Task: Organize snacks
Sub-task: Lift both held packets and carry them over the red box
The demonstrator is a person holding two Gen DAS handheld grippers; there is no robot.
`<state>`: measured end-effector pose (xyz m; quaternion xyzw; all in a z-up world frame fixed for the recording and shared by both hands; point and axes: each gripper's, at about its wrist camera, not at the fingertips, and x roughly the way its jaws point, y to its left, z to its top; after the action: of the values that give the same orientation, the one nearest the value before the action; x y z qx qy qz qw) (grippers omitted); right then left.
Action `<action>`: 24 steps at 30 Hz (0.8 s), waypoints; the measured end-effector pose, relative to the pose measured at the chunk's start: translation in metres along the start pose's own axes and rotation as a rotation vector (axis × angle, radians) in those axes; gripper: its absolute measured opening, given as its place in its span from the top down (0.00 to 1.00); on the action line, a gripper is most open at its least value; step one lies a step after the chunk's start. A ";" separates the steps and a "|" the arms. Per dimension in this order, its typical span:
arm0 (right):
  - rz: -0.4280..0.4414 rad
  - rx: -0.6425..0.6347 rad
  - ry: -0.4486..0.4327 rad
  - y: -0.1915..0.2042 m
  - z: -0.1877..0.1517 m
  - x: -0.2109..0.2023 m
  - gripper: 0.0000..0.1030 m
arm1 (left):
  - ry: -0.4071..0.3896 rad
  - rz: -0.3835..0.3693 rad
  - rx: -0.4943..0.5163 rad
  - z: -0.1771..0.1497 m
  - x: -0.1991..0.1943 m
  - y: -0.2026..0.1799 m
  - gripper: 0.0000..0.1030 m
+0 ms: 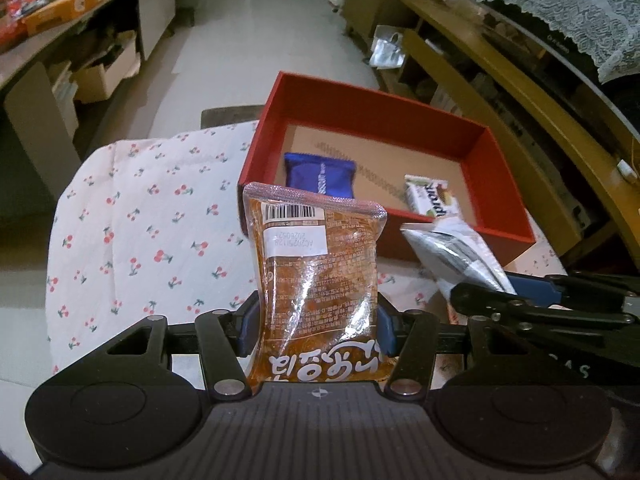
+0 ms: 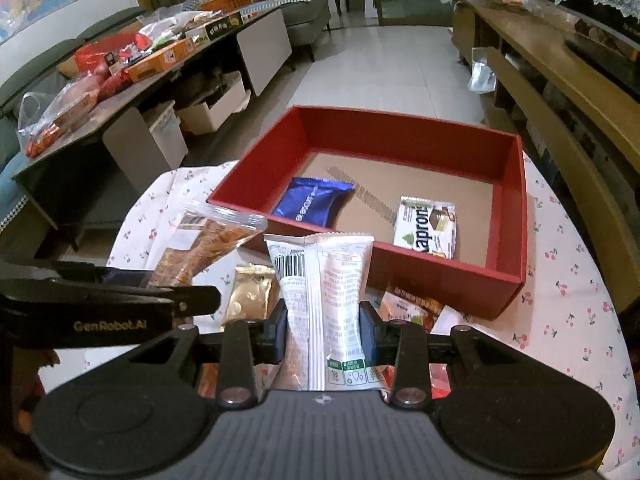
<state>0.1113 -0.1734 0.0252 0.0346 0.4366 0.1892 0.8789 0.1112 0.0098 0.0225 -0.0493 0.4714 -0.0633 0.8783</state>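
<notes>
My left gripper (image 1: 318, 330) is shut on a clear brown snack pack (image 1: 316, 280) with a barcode label, held above the cherry-print tablecloth (image 1: 152, 220). My right gripper (image 2: 323, 334) is shut on a white snack packet (image 2: 322, 284), also seen in the left wrist view as the white packet (image 1: 456, 252). Beyond both stands a red box (image 2: 400, 128) holding a blue packet (image 2: 310, 202) and a white-and-brown wafer pack (image 2: 426, 228). In the left wrist view, the red box (image 1: 372, 110) shows the same blue packet (image 1: 320, 176).
A gold packet (image 2: 250, 294) and an orange-red packet (image 2: 412, 306) lie on the cloth before the box. A cluttered low table (image 2: 132, 64) stands at the left, a wooden shelf unit (image 2: 560, 80) at the right, with tiled floor between.
</notes>
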 end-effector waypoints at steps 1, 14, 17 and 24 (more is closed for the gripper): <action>0.001 0.001 -0.004 0.000 0.001 0.000 0.52 | -0.004 -0.003 0.002 0.001 -0.001 -0.001 0.39; -0.001 0.027 -0.040 -0.006 0.009 -0.005 0.53 | -0.039 -0.014 0.025 0.007 -0.004 -0.013 0.39; -0.009 0.028 -0.049 -0.006 0.011 -0.005 0.52 | -0.047 -0.006 0.033 0.009 -0.005 -0.015 0.39; -0.012 0.044 -0.059 -0.011 0.014 -0.007 0.52 | -0.059 -0.001 0.046 0.013 -0.005 -0.020 0.40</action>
<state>0.1219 -0.1844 0.0366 0.0570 0.4149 0.1733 0.8914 0.1182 -0.0089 0.0368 -0.0310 0.4439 -0.0730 0.8926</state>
